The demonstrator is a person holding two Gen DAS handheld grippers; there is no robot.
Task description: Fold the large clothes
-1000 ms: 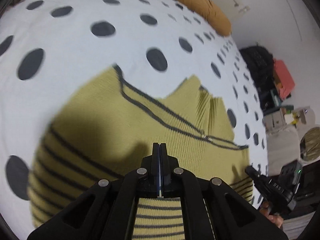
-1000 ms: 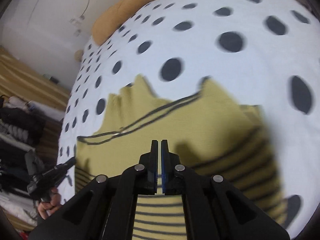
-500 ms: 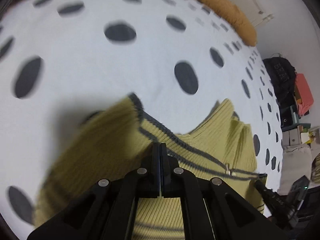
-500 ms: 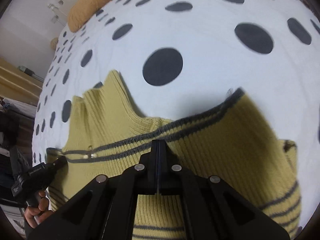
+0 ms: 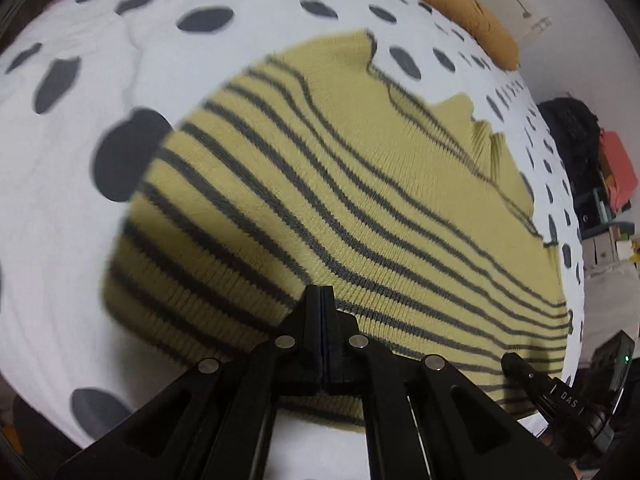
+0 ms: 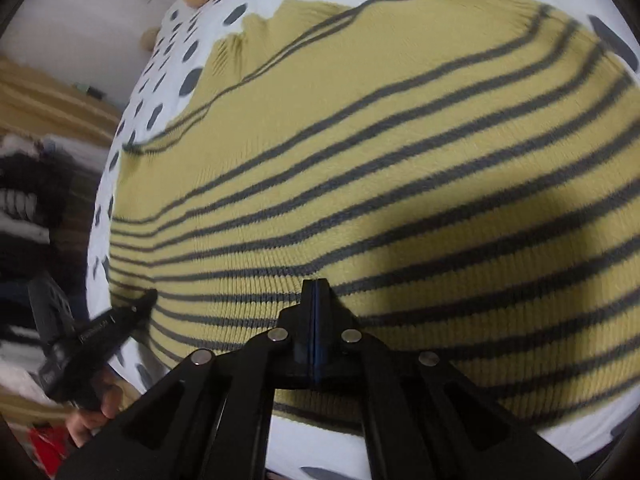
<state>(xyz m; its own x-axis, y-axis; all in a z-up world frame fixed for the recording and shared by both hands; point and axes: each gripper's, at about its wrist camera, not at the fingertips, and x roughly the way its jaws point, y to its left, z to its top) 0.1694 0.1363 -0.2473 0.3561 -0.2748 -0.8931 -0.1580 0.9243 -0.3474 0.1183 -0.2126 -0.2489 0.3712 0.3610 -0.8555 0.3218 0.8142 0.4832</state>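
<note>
Across the whole bed, the white cover with dark dots (image 5: 72,208) carries everything, and an orange pillow (image 5: 460,12) lies far off toward 1 o'clock in my left view. On that cover the yellow striped sweater (image 5: 340,184) is spread flat, filling most of both views, its collar and two thin dark lines toward 12 to 1 o'clock and its ribbed lower edge nearest me at 6 o'clock.

I judge the knit to be soft, limp and fairly light: it will drape and stretch, not hold a crease by itself, and the ribbing should give decent friction. The best hold looks to be the thick ribbed edge or a seam, pinched deep so the knit does not slip out.

My left gripper (image 5: 323,292) has its jaws pressed together at that near edge; whether cloth is pinched between them I cannot tell. My right gripper (image 6: 316,286) is likewise clenched at the near edge, contents hidden.
</note>
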